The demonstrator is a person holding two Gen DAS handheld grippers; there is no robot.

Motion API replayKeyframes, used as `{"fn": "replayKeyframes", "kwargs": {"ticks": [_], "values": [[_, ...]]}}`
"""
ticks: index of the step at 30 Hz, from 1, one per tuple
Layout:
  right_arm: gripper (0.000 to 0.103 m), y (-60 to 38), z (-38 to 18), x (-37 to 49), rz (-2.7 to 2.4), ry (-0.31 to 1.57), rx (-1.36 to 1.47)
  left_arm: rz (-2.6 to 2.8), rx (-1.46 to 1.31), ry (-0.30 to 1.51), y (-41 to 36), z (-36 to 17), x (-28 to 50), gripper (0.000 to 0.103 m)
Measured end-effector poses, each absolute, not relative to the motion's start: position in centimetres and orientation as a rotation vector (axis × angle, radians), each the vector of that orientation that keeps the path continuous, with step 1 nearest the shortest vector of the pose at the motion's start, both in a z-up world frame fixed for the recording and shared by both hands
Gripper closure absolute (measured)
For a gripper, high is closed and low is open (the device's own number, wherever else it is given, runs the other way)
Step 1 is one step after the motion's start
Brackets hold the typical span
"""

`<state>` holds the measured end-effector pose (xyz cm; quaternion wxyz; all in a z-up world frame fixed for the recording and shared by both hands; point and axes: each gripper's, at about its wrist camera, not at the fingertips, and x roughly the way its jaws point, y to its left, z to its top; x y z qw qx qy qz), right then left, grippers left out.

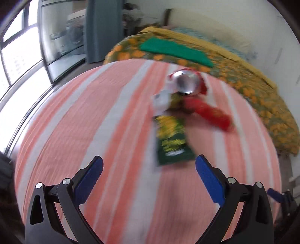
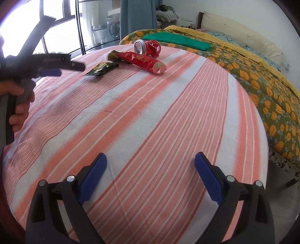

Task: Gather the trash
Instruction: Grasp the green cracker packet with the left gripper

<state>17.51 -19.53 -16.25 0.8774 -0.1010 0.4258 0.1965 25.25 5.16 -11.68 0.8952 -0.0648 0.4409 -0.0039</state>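
Note:
Trash lies on a pink-and-white striped tablecloth [image 2: 150, 122]. A crushed red soda can [image 2: 148, 47] lies on its side at the far edge, also in the left wrist view [image 1: 185, 83]. A red tube-shaped wrapper [image 2: 142, 61] lies in front of it, also in the left wrist view [image 1: 208, 112]. A green and yellow snack wrapper [image 2: 102, 69] lies to the left; in the blurred left wrist view [image 1: 172, 140] it is just beyond my open fingers. My left gripper [image 1: 149, 165] is open and empty, and it shows in the right wrist view [image 2: 56, 68] near the green wrapper. My right gripper [image 2: 151, 163] is open and empty above the near cloth.
A bed with an orange-flowered green cover [image 2: 262, 80], a yellow blanket and a folded green cloth [image 2: 180, 42] stands close behind and right of the table. Windows and a glass door [image 2: 61, 28] are at the left. A blue curtain [image 2: 137, 16] hangs at the back.

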Motion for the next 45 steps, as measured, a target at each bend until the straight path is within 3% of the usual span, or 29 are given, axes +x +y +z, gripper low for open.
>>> {"fn": "replayKeyframes", "kwargs": {"ticks": [11,14,16,20,29,30,31,33,39,45], "values": [[0.01,-19.7,-16.4,17.6,0.414,0.896,-0.193,-0.003,0.046,0.994,1.7,-15.3,32.6,0.008],[0.01,-19.8,-16.4,17.7,0.415,0.9,-0.188,-0.023,0.035,0.973,2.0,-15.0,32.4,0.032],[0.01,-19.8,-16.4,17.7,0.414,0.902,-0.187,-0.043,0.034,0.964,2.2,-14.6,32.1,0.064],[0.01,-19.8,-16.4,17.7,0.413,0.901,-0.187,-0.078,0.041,0.969,2.9,-13.8,29.9,0.067],[0.009,-19.8,-16.5,17.6,0.408,0.897,-0.184,-0.13,0.043,0.956,4.3,-13.9,22.8,0.064],[0.009,-19.9,-16.5,17.6,0.406,0.897,-0.181,-0.128,0.043,0.954,4.3,-14.0,22.6,0.057],[0.009,-20.0,-16.5,17.6,0.406,0.896,-0.176,-0.129,0.042,0.953,4.2,-14.2,22.5,0.043],[0.009,-20.2,-16.5,17.6,0.398,0.896,-0.163,-0.114,0.042,0.946,4.3,-14.4,22.4,0.03],[0.009,-20.2,-16.2,18.5,0.462,0.936,-0.196,-0.105,0.057,0.948,4.4,-15.3,22.6,0.018],[0.009,-19.2,-14.2,25.0,0.512,0.89,-0.315,-0.119,0.057,0.96,4.3,-15.5,22.9,0.009]]}}
